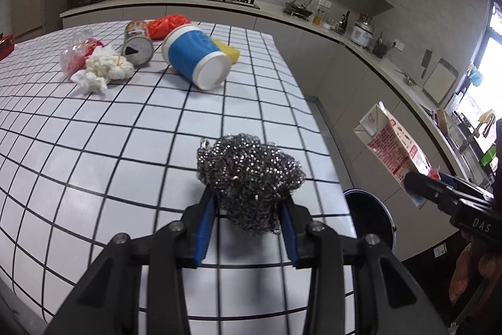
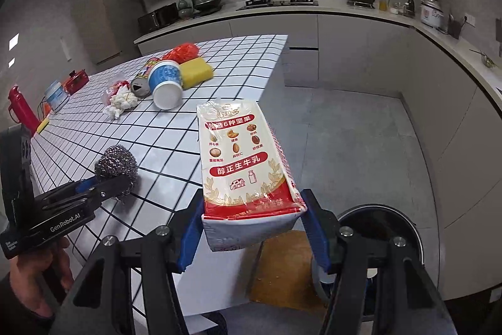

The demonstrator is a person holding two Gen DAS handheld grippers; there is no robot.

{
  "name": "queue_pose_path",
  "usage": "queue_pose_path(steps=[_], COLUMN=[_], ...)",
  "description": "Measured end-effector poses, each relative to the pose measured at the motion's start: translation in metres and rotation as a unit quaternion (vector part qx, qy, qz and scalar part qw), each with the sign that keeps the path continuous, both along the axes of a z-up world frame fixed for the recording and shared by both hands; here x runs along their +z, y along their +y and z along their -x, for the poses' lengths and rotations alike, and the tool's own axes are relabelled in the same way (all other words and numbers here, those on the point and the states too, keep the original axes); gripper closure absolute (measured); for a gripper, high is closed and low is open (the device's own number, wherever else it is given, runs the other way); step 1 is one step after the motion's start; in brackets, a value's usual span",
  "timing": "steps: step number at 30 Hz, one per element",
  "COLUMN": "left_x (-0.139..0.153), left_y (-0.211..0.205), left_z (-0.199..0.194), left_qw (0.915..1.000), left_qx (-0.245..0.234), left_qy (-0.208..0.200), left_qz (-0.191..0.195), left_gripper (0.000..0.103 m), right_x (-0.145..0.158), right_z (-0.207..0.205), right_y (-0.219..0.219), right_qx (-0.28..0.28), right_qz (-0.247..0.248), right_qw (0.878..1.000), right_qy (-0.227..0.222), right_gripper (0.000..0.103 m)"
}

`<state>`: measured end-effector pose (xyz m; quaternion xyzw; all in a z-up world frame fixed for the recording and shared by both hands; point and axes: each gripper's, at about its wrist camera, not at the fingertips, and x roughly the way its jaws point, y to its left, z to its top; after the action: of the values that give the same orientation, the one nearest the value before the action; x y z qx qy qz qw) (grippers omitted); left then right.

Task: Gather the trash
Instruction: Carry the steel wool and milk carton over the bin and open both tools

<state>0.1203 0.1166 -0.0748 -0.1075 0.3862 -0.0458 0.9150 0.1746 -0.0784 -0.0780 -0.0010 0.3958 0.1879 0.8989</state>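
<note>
Presently both loads airborne: right gripper (image 2: 251, 228) jaws clamped on milk carton (image 2: 248, 168) beyond the surface's (image 1: 94, 146) right edge, near the bin (image 2: 389, 228); left gripper (image 1: 248, 222) jaws clamped on steel-wool scourer (image 1: 251, 175); next, probably centring each over the bin mouth.

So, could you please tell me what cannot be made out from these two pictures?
- Trash bin: the inside is too dark in both views; the right tool and milk carton cover its near side.
- Steel scrubber: its underside is hidden by the left tool.
- Can: its label is too small.
</note>
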Motion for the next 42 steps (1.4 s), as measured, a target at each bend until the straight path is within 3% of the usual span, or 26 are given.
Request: queue_pose_path(steps=[27,42], left_x=[-0.004,-0.044], left_y=[-0.197,-0.256], left_z=[-0.020,-0.038], left_qw=[0.9927,0.9889], left_qx=[-0.120,-0.144], left_qy=[0.000,0.037], left_qz=[0.013,0.013], left_gripper=[0.064,0.064], right_x=[-0.015,-0.079], right_z=[0.025,0.006], right_y=[-0.196,-0.247], right_qx=[-0.110,-0.102], right_qz=[0.018,0.030], right_qw=[0.993,0.991], right_qy=[0.025,0.081], right_gripper=[0.042,0.042])
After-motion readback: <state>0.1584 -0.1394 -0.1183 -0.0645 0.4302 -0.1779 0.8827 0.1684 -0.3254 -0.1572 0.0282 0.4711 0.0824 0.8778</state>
